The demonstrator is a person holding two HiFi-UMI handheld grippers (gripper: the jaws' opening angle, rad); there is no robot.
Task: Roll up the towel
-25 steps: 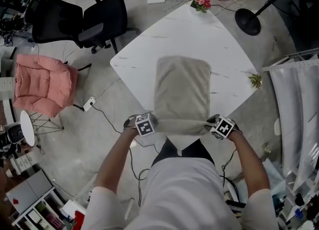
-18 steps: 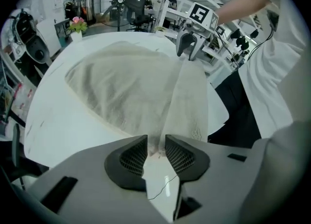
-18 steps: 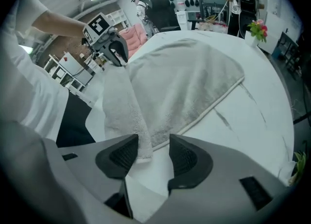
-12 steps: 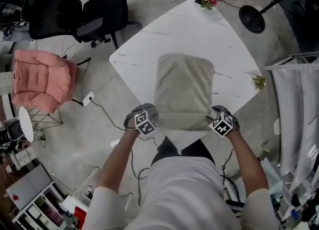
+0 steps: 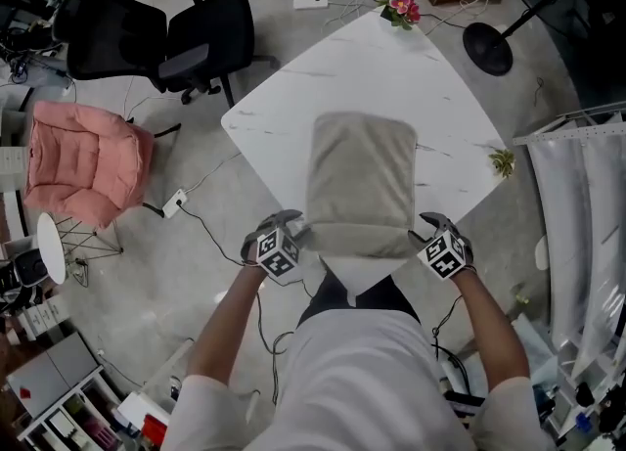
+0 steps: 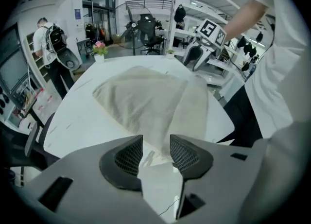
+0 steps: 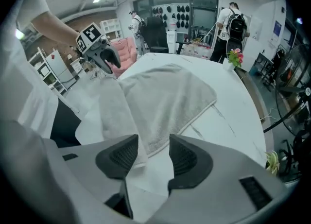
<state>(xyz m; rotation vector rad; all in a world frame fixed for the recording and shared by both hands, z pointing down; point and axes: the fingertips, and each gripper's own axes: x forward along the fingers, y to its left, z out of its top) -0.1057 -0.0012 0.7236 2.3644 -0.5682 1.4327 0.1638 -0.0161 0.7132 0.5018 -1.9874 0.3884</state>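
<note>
A beige towel [image 5: 360,180] lies flat on the white marble table [image 5: 440,97], and its near edge is turned over into a narrow band [image 5: 362,241]. My left gripper [image 5: 296,232] hangs just off the band's left end, its jaws open after just opening. In the left gripper view the gripper [image 6: 155,150] has only the towel [image 6: 146,96] beyond its tips, nothing between the pads. My right gripper [image 5: 427,229] is off the band's right end. It [image 7: 153,152] is open too, having opened wide and then narrowed slightly, with the towel [image 7: 165,96] ahead of it, untouched.
A flower pot [image 5: 398,6] stands on the table's far corner and a small plant [image 5: 502,158] at its right corner. Black office chairs [image 5: 147,33], a pink padded chair [image 5: 83,160], a fan base [image 5: 486,45] and floor cables surround the table. People stand in the background [image 6: 51,48].
Both grippers have opened, let go of the towel's near edge and drawn back and up from it. The turned-over band stays on the table.
</note>
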